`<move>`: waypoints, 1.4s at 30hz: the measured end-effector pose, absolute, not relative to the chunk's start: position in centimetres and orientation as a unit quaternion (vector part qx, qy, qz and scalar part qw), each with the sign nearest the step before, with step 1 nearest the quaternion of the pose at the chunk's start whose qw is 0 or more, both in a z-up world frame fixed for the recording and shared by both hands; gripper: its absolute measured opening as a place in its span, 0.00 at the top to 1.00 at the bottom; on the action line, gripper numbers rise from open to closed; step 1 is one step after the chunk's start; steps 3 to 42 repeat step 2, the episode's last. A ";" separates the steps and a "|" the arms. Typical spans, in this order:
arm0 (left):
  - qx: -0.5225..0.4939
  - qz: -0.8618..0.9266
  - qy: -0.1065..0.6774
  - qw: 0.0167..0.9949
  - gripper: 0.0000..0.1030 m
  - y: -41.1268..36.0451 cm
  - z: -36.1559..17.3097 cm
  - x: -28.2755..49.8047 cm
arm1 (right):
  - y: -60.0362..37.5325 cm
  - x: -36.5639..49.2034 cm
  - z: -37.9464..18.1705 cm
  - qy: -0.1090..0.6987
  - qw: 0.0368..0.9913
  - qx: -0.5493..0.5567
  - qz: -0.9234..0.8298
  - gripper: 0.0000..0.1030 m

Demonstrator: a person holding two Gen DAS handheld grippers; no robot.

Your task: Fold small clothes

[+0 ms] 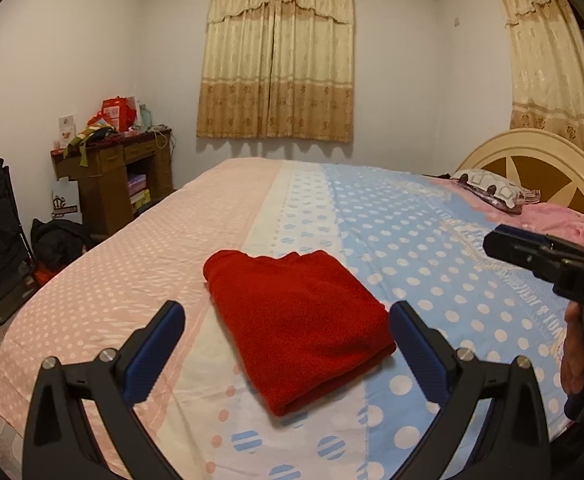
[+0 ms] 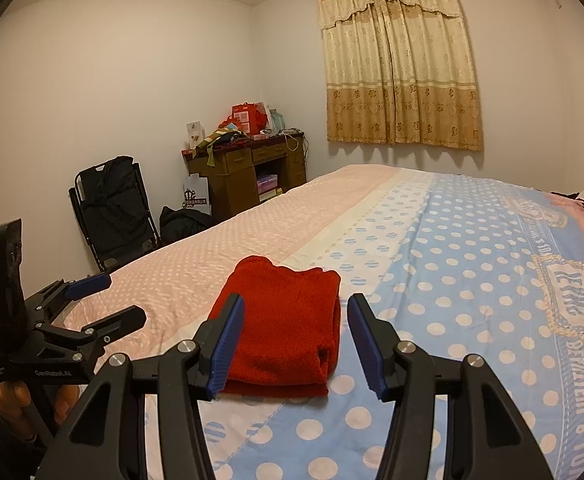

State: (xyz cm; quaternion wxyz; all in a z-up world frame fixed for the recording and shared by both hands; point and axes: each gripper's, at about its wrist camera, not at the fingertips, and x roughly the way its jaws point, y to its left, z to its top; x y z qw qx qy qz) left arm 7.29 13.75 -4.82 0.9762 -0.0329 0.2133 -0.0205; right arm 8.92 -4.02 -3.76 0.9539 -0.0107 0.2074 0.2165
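From the left wrist camera, a folded red knitted garment point(image 1: 298, 330) lay on the polka-dotted cotton bedsheet point(image 1: 412, 248), a flat sheet printed in pink, cream and blue bands. The cloth looked soft and fuzzy, folded into a thick rectangle with a rounded fold along its near edge and a slightly wavy far edge. It straddled the cream band, between the pink and blue parts. The left gripper point(image 1: 288, 320), black hard plastic with ribbed blue pads point(image 1: 156, 344), hovered over the garment with its jaws spread wide and nothing between them. At the right edge the right gripper point(image 1: 504, 242) entered sideways; from this angle I could not tell its gap. Beyond hung beige patterned curtains point(image 1: 276, 60) in soft pleats, and a dark wooden desk point(image 1: 112, 176) stood in the corner.

From the right wrist camera, the same red garment point(image 2: 288, 320) showed its stacked layers at the near right corner, the knit texture plain. The right gripper point(image 2: 296, 340) was held just short of it, jaws wide apart and empty. The left gripper point(image 2: 108, 296) appeared at the left, also spread, above the pink part of the sheet point(image 2: 472, 300).
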 end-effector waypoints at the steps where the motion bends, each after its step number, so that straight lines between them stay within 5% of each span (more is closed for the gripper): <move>1: -0.032 -0.021 0.214 0.976 0.00 13.7 -4.8 7.3 | -4.0 8.9 -3.8 0.208 0.954 -0.011 0.216 0.47; 42: -0.031 -0.025 0.214 0.976 0.00 13.6 -4.8 7.3 | -4.0 8.9 -3.7 0.208 0.954 -0.010 0.216 0.47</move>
